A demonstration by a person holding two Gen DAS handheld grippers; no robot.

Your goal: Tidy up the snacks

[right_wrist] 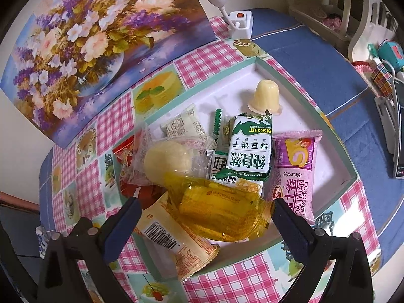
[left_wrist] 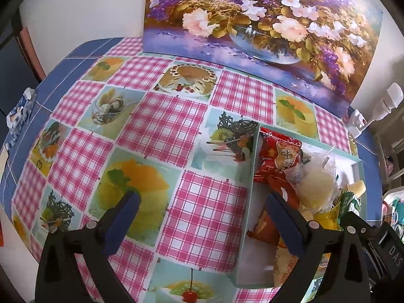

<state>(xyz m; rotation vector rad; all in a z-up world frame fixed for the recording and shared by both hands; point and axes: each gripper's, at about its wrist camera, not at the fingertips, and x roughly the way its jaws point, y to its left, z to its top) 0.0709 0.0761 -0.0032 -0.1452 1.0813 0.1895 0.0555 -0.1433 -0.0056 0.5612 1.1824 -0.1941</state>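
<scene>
Here both grippers hang above the desk (left_wrist: 156,126), tilted down and forward. The left gripper (left_wrist: 202,217) has its jaws spread wide with nothing between them, one finger over the checked cloth and the other over the near left part of the box (left_wrist: 248,192). The right gripper (right_wrist: 205,217) hovers over the same box (right_wrist: 348,166), jaws equally wide and gripping nothing; the yellow transparent packet (right_wrist: 222,212) lies below the gap.

The shallow box, mint-edged and white inside, holds all the snacks in a loose heap. One pale jelly cup (right_wrist: 265,97) stands inverted at the far side. One green-and-white biscuit pack (right_wrist: 248,149) lies atop others, one pink Swiss roll packet (right_wrist: 295,174) beside it, one clear bag with a pale round cake (right_wrist: 169,161), one red packet (left_wrist: 277,156), and one orange barcode wrapper (right_wrist: 176,240) overhanging the near rim. Smaller packs underneath cannot be counted.

A flower painting (left_wrist: 252,20) leans at the back.
</scene>
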